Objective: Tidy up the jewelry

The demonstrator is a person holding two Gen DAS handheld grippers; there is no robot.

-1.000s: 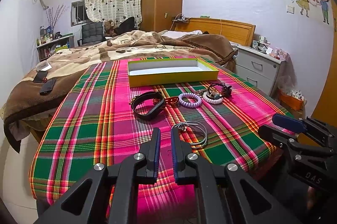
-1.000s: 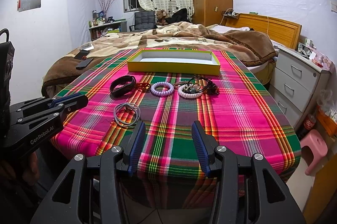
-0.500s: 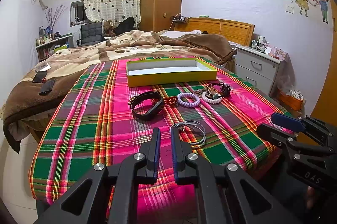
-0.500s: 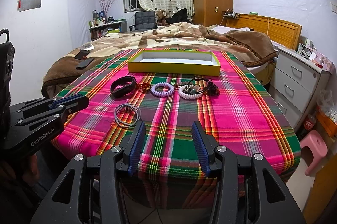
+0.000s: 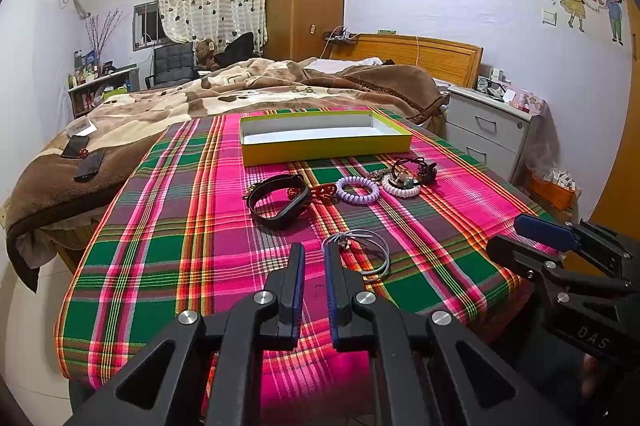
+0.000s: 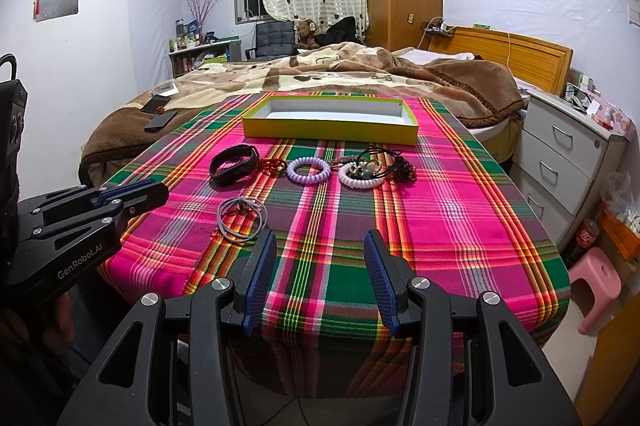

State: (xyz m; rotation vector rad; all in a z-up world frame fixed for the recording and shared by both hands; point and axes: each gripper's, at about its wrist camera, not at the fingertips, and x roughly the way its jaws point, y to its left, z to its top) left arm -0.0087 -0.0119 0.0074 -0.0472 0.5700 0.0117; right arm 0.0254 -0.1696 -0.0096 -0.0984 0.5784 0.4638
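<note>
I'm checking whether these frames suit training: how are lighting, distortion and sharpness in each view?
Left wrist view: even indoor light, strong fisheye bending at the edges, dark corners; the yellow box and silver bangles are sharp. Right wrist view: same bending, no glare; the black band is crisp.

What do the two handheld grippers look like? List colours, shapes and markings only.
Both are matte black plastic with triangular cut-outs, silver round screws and ribbed dark-blue pads lining the jaws. The left gripper carries white "GenRobot.AI" lettering on its side. The right gripper shows embossed "DAS" letters on its body. No cables or sleeves are visible.
</note>
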